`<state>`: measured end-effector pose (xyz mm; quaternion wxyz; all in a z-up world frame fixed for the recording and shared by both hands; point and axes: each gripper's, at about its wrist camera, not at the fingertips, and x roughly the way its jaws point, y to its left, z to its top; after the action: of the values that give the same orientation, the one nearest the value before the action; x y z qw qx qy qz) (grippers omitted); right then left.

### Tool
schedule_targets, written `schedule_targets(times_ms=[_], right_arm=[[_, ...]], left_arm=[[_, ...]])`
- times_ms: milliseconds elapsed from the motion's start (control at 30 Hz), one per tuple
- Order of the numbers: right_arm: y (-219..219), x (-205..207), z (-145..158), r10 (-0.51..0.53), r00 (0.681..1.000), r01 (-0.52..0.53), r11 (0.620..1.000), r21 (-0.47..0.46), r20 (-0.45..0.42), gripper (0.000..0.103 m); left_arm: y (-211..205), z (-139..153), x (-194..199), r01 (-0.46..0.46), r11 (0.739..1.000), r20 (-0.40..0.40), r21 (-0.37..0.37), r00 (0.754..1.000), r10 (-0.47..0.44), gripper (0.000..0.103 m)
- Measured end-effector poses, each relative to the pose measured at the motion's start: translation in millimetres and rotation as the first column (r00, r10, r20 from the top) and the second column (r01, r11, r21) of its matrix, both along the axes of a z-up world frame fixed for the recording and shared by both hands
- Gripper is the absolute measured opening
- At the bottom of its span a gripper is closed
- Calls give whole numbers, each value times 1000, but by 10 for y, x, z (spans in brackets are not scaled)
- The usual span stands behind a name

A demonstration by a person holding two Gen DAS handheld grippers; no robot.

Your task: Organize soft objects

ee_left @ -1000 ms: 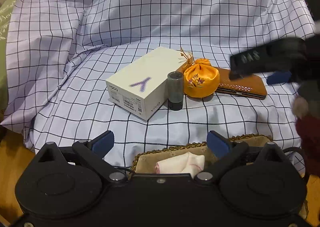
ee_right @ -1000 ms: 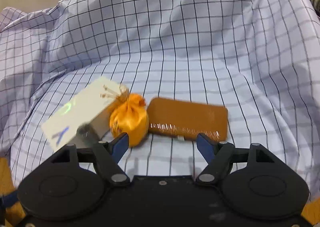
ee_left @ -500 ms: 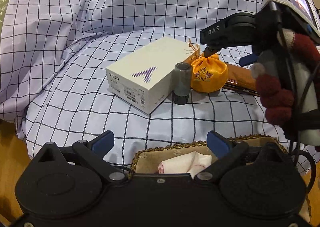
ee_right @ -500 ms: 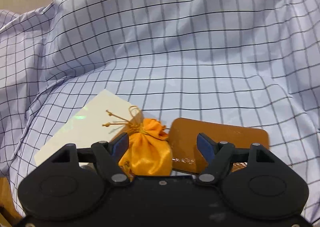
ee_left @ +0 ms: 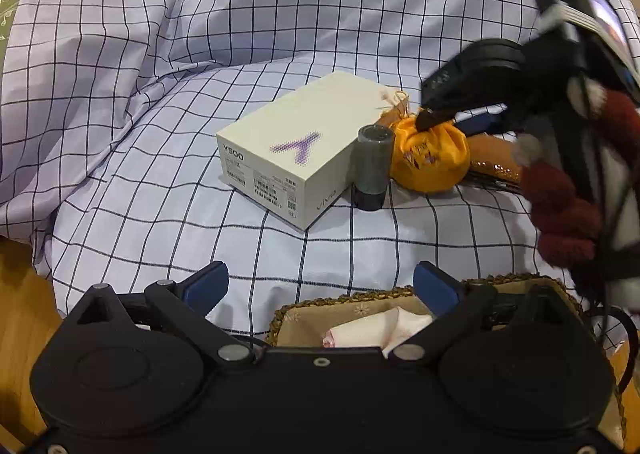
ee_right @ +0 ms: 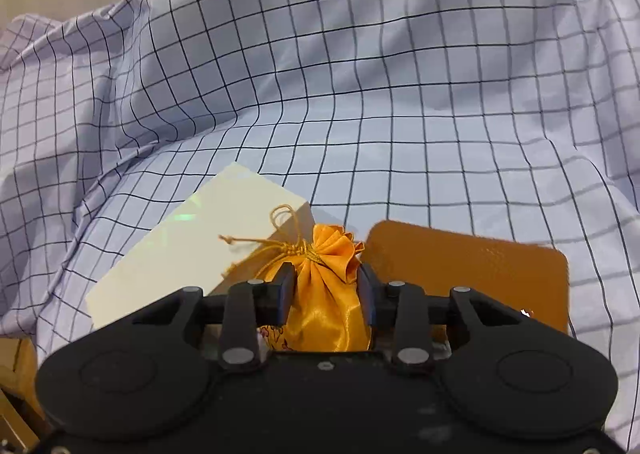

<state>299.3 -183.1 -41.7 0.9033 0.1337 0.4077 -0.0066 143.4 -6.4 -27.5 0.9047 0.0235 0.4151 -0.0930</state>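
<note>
Right gripper (ee_right: pixel 325 290) dropped onto orange pouch (ee_right: pixel 320 306), jaws now clamped on its neck. White box (ee_left: pixel 296 158) mid-cloth, grey cylinder (ee_left: pixel 372 170) upright beside it, pouch next, brown wallet (ee_right: pixel 472 274) rightmost. Left gripper (ee_left: pixel 320 286) fingers apart over basket (ee_left: pixel 304 318) at checked cloth (ee_left: pixel 160 94) near edge.

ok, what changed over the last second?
The right gripper came down over the orange pouch and shut on it just below its gathered neck; a second ago it was open and short of it. The left gripper stayed open above the basket. White box, grey cylinder and brown wallet unmoved.
</note>
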Motion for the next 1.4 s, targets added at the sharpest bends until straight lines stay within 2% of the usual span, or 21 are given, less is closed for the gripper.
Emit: schedule_targets(times_ms=[100,367,500,767,933,1233,1400], right_arm=[[-99,-172,42,-34,999,34,999,23,9,23],[-357,-446,31,-120,993,120,993,-8,-13,23],[-427,-516,-103,-151,986,149,988,-32,-73,23],[-549,-749,-222,-229,971,233,971,48,-73,24],[-657,-843,-196,-271,961,275,957,97,-53,26],[-953,-997,-40,-334,942,334,932,139,-21,36],[-1053,-1039,-8,-348,937,347,924,160,-21,37]], left_arm=[[-10,12,10,4,1000,6,-2,1000,-4,96],[-143,50,3,46,999,22,4,999,-47,96],[-205,116,30,69,998,56,13,996,-69,96],[-397,237,227,154,986,141,58,977,-161,96],[-598,237,326,211,969,181,130,956,-232,96],[-834,43,570,269,947,121,177,949,-292,96],[-920,-5,567,305,939,95,161,942,-322,96]])
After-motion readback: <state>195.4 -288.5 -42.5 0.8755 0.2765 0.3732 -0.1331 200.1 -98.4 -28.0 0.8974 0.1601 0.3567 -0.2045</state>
